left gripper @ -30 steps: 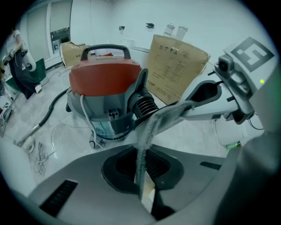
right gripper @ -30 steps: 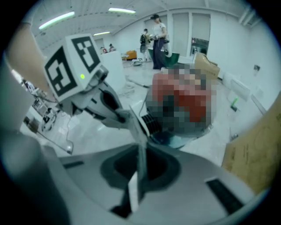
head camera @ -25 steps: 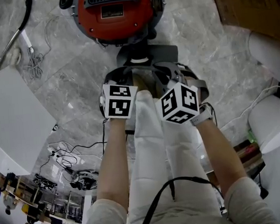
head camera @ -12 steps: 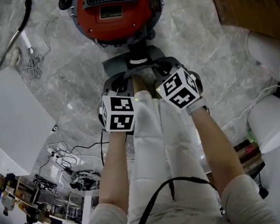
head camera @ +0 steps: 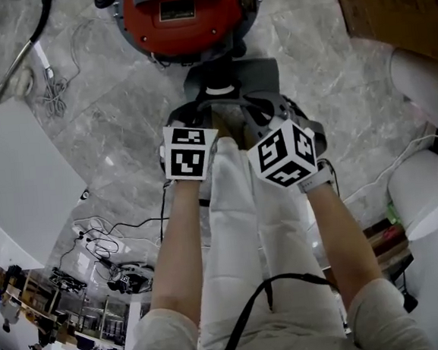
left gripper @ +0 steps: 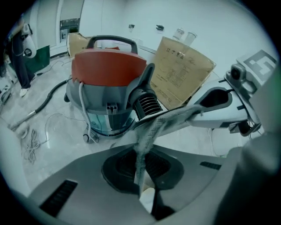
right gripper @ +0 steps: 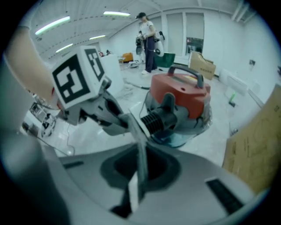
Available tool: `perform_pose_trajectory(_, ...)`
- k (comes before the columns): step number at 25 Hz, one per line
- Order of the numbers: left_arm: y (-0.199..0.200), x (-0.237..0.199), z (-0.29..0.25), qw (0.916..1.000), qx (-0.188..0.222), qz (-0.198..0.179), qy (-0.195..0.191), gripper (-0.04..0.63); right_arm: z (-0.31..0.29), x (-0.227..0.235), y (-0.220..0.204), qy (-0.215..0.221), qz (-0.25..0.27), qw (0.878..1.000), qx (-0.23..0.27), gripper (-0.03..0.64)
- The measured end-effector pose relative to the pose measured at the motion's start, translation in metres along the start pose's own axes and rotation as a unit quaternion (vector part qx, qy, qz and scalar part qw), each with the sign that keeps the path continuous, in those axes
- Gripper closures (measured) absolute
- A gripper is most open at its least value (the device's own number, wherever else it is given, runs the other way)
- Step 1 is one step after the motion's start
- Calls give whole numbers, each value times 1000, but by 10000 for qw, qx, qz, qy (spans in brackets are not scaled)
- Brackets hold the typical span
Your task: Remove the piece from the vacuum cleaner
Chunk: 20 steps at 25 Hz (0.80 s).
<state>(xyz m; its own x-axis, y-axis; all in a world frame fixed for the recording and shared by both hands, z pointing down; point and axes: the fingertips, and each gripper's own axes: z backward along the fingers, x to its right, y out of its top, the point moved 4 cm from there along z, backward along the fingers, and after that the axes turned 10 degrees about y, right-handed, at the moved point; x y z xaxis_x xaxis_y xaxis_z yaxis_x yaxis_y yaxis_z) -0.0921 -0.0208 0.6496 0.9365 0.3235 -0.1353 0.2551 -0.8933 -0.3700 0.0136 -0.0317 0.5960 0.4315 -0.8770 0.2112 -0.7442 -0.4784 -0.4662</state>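
As we look down the jaws, we find the left gripper (left gripper: 145,197) and the right gripper (right gripper: 134,195) each clamped on the grey strip-like piece (left gripper: 149,132), stretched between them. Just beyond stands the red vacuum cleaner (left gripper: 107,70).

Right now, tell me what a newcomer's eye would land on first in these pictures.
The red vacuum cleaner stands on the grey marble floor at the top of the head view. Just below it, the left gripper and the right gripper are both shut on one grey strip stretched between them.
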Motion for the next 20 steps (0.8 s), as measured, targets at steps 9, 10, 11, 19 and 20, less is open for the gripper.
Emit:
perform_pose_trajectory(9, -2, 0, 22, 9997, 14, -19, 252, 561, -16, 0, -14, 238, -634, 9976, 177, 592)
perform_pose_trajectory(10, 0, 0, 26, 9996, 57, 23, 267, 561, -18, 3, -15, 237, -641, 9975, 184, 592)
perform_pose_trajectory(11, 3, 0, 30, 9995, 101, 81, 278, 561, -22, 5, -18, 238, -636, 9975, 187, 592)
perform_pose_trajectory(19, 10, 6, 38, 9990, 263, -118, 347, 561, -38, 8, -26, 509, -1128, 9918, 333, 592)
perform_pose_trajectory(20, 7, 6, 36, 9992, 234, -97, 322, 561, -34, 6, -25, 453, -1054, 9930, 288, 592)
